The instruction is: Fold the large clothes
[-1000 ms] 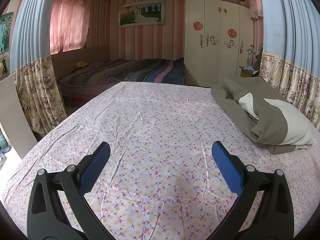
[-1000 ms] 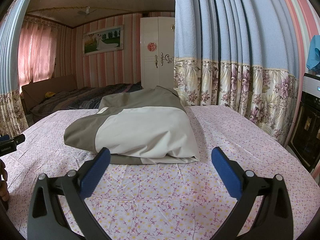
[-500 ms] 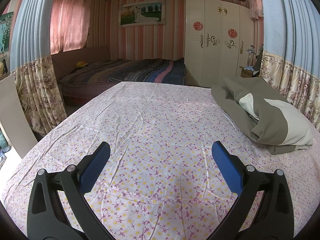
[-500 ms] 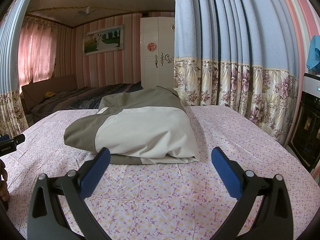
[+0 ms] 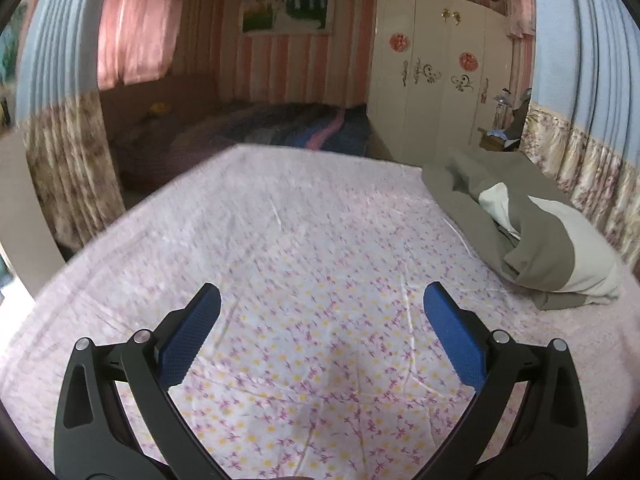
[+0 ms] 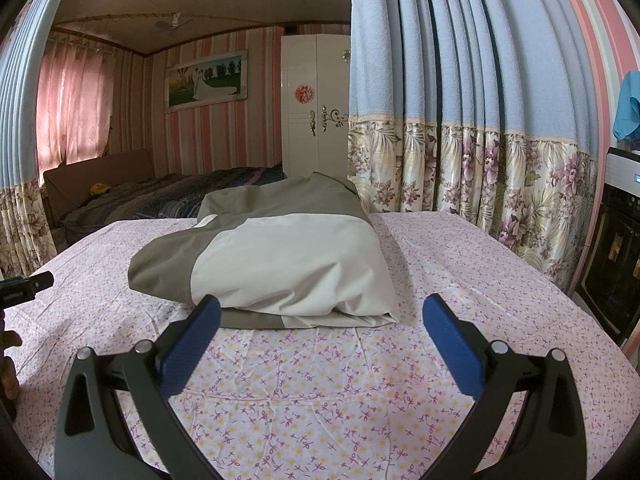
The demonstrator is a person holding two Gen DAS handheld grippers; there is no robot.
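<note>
A folded olive and cream garment (image 6: 280, 260) lies on the floral sheet (image 6: 340, 380), just beyond my right gripper (image 6: 320, 316), which is open and holds nothing. In the left wrist view the same garment (image 5: 532, 236) rests at the right side of the bed. My left gripper (image 5: 322, 308) hovers open over bare sheet (image 5: 300, 260), well to the left of the garment. The left wrist view is blurred.
Blue and floral curtains (image 6: 460, 120) hang close to the bed's right side. A dark appliance (image 6: 612, 264) stands at the far right. A second bed (image 5: 280, 128) and a white wardrobe (image 5: 436, 76) lie behind. A hand (image 6: 8, 360) shows at the left edge.
The left wrist view has shifted slightly and gone blurry, so the left gripper is moving a little. The right gripper and the garment have not moved.
</note>
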